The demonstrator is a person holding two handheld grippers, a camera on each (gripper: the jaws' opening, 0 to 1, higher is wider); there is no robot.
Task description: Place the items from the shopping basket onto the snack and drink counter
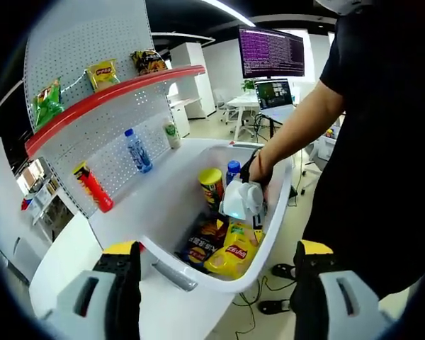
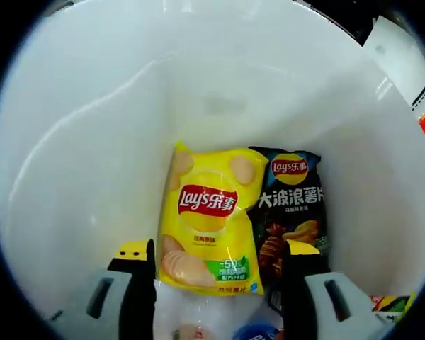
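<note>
Glossy yellow chip bag [image 2: 207, 230] lies flat between right gripper [image 2: 218, 283] jaws

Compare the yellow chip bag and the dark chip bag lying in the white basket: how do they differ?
The yellow chip bag is bright yellow; the dark chip bag is black. The yellow chip bag overlaps the dark chip bag's edge. Both lie flat in the basket, bearing the same red logo.
</note>
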